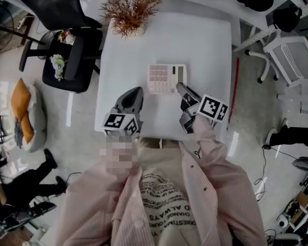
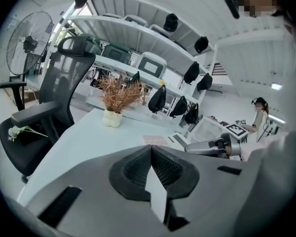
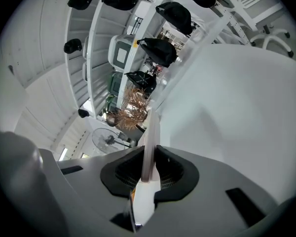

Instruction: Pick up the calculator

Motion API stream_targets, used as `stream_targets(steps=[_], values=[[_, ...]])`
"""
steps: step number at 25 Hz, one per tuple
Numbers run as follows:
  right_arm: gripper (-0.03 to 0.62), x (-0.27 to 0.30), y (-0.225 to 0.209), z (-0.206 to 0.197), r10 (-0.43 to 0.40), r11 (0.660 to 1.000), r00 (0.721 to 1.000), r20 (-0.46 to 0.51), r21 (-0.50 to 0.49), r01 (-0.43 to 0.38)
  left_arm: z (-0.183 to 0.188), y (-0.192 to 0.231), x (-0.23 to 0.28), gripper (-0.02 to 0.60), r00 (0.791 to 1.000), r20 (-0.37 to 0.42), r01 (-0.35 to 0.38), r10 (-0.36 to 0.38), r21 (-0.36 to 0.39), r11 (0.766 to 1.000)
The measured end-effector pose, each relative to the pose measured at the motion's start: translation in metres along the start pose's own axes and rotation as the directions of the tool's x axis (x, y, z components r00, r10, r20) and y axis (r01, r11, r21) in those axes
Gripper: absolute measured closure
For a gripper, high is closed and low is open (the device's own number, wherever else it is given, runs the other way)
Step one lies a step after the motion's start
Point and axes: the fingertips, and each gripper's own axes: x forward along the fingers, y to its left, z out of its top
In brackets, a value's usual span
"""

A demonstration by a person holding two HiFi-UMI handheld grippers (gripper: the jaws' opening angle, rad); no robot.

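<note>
The calculator is a flat, pale slab. A grid of pinkish keys covers most of its face, and a dark display strip runs along the end nearest your right tongs. Those tongs are clamped on that display end, 1 pad on each face, so the calculator reaches out ahead of them over the white desk. It lies just ahead and to the right of your left tongs, apart from them. The left tongs are brought fully together with nothing between them.

The key markings are too small to read. From the head view you cannot tell whether the calculator is clear of the desk or resting on it.

The right gripper view gives you the calculator only edge-on, as a thin pale blade rising from between the pads. No keys show there, and a dried plant stands far ahead. Only the head view shows the whole face. The left gripper view catches the calculator low and foreshortened, ahead and to the right. The right tongs reach in from further right, and the left tongs' own body cuts off the desk just in front of them.
</note>
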Motion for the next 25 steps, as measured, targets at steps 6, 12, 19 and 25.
stream_targets(steps=[6,12,19,25], values=[[0.540,-0.011,0.020,0.006,0.032,0.999,0.999,0.020,-0.005,-0.032,0.012,-0.004,-0.011,0.580,1.000,0.022,0.020,-0.020,0.025,1.000],[0.540,-0.028,0.038,0.013,0.056,0.998,0.997,0.049,-0.018,-0.056,0.033,-0.015,-0.023,0.580,0.997,0.070,0.038,-0.042,0.058,0.998],[0.540,-0.047,0.055,0.019,0.087,0.996,0.992,0.093,-0.008,-0.086,0.051,-0.023,-0.037,0.580,0.991,0.118,0.051,-0.061,0.087,0.995],[0.540,-0.062,0.067,0.023,0.099,0.995,0.987,0.127,0.006,-0.100,0.066,-0.029,-0.049,0.580,0.985,0.154,0.061,-0.081,0.125,0.990]])
